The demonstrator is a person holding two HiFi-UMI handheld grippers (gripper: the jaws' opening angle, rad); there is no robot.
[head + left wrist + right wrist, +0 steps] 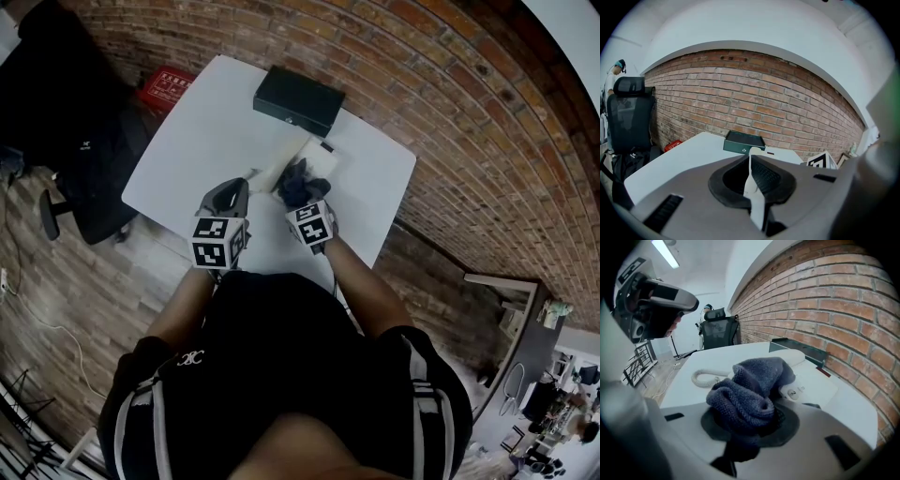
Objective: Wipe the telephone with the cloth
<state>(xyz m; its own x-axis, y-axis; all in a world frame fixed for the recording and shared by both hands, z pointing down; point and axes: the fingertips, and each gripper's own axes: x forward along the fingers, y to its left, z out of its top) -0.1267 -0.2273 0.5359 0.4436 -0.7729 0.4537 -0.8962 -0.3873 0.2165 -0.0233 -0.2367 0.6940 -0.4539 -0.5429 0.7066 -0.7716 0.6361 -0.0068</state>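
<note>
1. A white table (202, 141) is set against a brick wall (422, 84). A dark box (298, 98) is placed at its 12 o'clock edge.
2. The telephone (324, 161) is found mid-table, at 6 o'clock from the box. Its long axis is laid roughly from 8 to 2 o'clock.
3. A blue-grey cloth (750, 385) is pinched, bunched, in the right gripper (305, 206) and is pressed on the telephone's near end. The keypad is left exposed at 1 o'clock of the cloth.
4. The left gripper (752, 183) is held at 9 o'clock of the right one, by the coiled cord (701, 377). Its jaws are nearly pressed together, and only a thin white strip, which cannot be identified, is seen in the gap.
5. The right gripper is judged the nearer. A stroke towards 2 o'clock is called for.
</note>
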